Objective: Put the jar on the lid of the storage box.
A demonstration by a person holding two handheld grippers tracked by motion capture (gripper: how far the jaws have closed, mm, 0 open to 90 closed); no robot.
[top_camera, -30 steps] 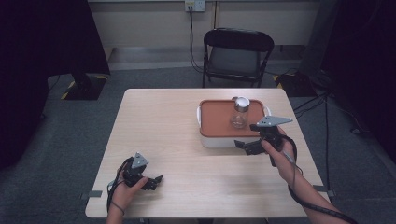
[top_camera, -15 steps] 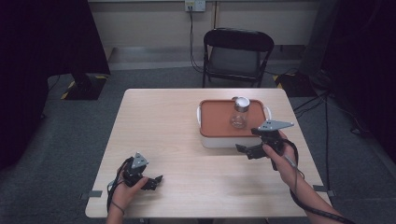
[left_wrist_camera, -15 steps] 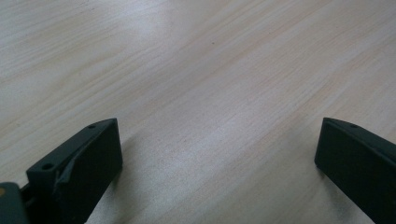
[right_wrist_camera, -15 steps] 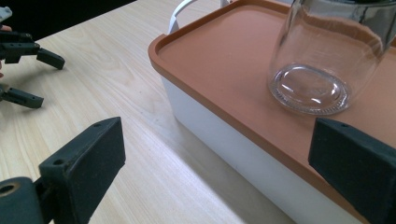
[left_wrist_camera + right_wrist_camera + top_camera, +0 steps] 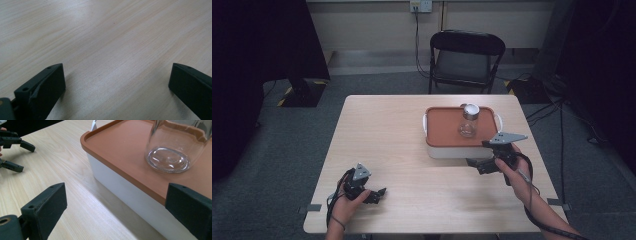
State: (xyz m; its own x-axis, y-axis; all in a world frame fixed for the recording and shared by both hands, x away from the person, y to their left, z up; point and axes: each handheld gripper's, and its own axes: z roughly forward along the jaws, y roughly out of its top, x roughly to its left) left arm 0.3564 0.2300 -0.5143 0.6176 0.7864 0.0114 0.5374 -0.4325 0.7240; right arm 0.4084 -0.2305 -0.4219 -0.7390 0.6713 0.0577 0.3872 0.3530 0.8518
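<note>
A white box with an orange lid (image 5: 447,131) (image 5: 125,152) sits on the right half of the wooden table (image 5: 402,135). A clear glass jar with a silver cap (image 5: 468,120) (image 5: 172,150) stands upright on the lid. My right gripper (image 5: 478,166) (image 5: 115,207) is open, just in front of the box's near right corner, low over the table, its jaws wide apart with nothing between them. My left gripper (image 5: 374,194) (image 5: 115,85) rests open at the near left of the table, over bare wood. It also appears far off as the left gripper (image 5: 13,155) in the right gripper view.
A black folding chair (image 5: 466,57) stands behind the table's far edge. Dark curtains (image 5: 257,40) hang at both sides of the room. Cables trail over the grey floor (image 5: 557,115) at the right.
My right gripper has moved a little toward the near edge and down, away from the box's front right corner. The left gripper has stayed put.
</note>
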